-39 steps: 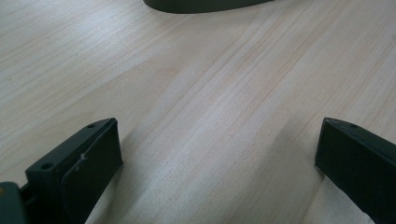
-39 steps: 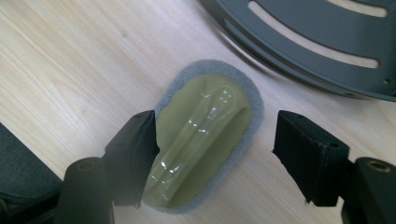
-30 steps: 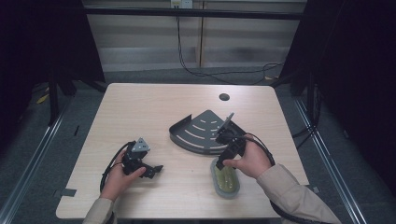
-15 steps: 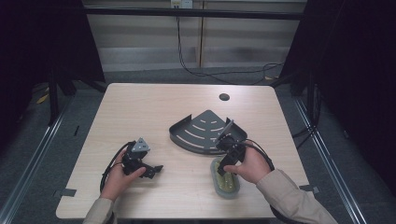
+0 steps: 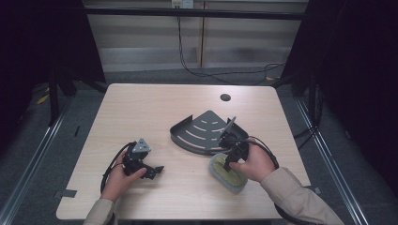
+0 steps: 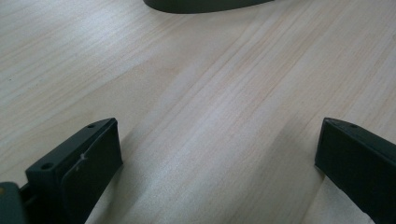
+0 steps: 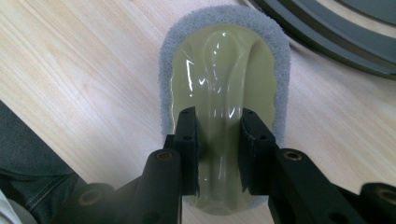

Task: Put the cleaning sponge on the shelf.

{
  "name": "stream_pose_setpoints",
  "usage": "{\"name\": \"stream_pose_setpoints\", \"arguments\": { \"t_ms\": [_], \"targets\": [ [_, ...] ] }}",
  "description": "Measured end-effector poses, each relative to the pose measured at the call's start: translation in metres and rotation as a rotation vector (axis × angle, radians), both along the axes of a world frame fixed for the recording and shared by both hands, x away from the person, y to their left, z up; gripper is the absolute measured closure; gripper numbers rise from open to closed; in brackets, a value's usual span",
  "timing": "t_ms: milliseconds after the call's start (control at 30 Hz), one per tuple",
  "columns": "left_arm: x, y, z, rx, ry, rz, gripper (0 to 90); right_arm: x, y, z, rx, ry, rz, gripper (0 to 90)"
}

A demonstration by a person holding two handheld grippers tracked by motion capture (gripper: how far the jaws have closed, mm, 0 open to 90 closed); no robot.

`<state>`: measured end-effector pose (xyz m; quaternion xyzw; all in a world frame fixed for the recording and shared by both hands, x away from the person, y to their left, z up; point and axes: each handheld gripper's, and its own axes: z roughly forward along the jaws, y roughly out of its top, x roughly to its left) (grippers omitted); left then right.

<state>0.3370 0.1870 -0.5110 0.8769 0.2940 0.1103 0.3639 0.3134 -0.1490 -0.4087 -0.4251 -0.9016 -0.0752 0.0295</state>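
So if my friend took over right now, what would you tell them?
Right gripper: its jaws have just been closing and now pinch the raised middle ridge of the scrubbing sponge, which lies flat on the table.
Left gripper: jaws wide open with nothing between them, resting low over bare wood at the table's left.
The sponge sits just in front of the dark fan-shaped rack, close to its curved edge.
Done: the sponge is gripped.
Left: it has not been lifted yet; most likely it goes up next, perhaps to the rack.
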Motion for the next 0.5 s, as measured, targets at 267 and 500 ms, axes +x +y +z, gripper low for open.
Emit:
{"name": "stream_pose_setpoints", "arguments": {
  "t_ms": [267, 500],
  "targets": [
    [0.000, 0.000, 0.000, -0.001, 0.001, 0.000, 0.0, 0.003, -0.002, 0.011, -0.014, 0.006, 0.020, 71.8],
    [0.000, 0.000, 0.000, 0.000, 0.001, 0.000, 0.0, 0.008, -0.004, 0.024, -0.008, 0.003, 0.033, 71.8]
  ]
}}
